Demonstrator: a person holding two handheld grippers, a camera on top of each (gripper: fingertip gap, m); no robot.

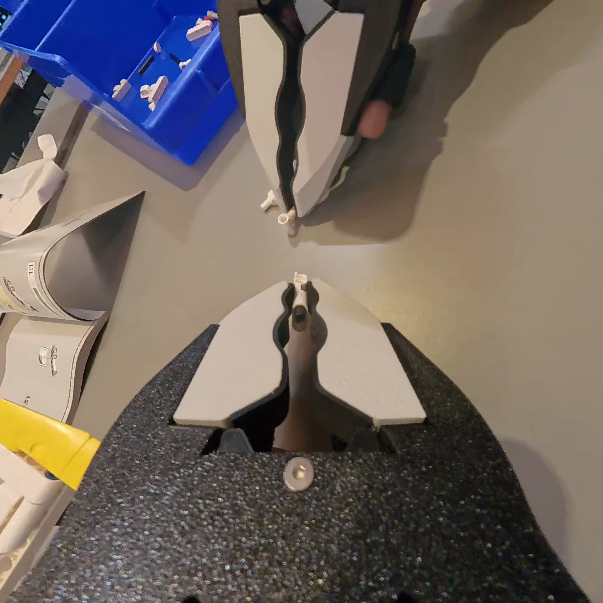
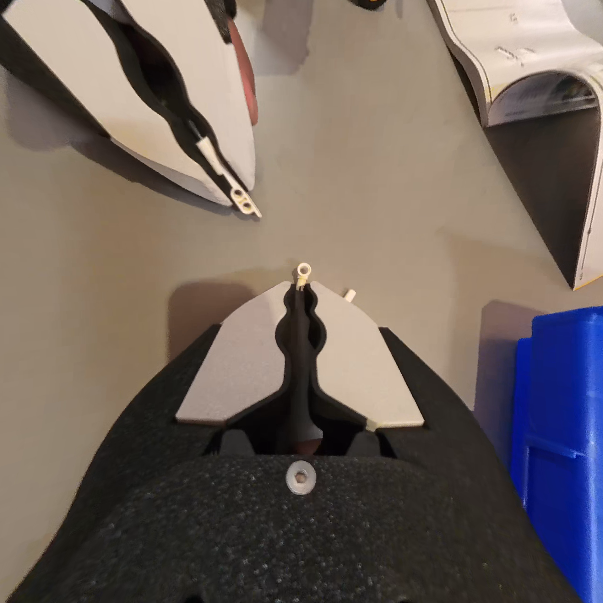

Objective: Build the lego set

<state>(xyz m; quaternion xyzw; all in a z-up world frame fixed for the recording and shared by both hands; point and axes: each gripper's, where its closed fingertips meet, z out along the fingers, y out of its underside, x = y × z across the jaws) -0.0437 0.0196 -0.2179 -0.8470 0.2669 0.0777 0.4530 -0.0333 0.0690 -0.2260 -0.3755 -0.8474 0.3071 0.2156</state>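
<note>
Grey tabletop (image 1: 489, 293), pretty cluttered on the left side: a yellow-topped box (image 1: 42, 434) at the near edge, curled paper instruction sheets (image 1: 49, 261) above it, then a blue bin (image 1: 182, 107) with little white parts scattered inside. Moving right, the left gripper (image 1: 301, 284) has its jaws pinched on a small white beam piece (image 1: 300, 279) with holes, plus a dark pin end poking back between the fingers; its long axis runs straight out along the fingers. Facing it, tips apart with bare tabletop between, the right gripper (image 2: 301, 285) has its jaws pressed together on a tiny cream connector with a ring end (image 2: 303, 270), ring sticking out past the tips. Another small white peg (image 2: 349, 295) lies on the tabletop just beside the right gripper's far finger. Both held pieces point roughly at each other.
</note>
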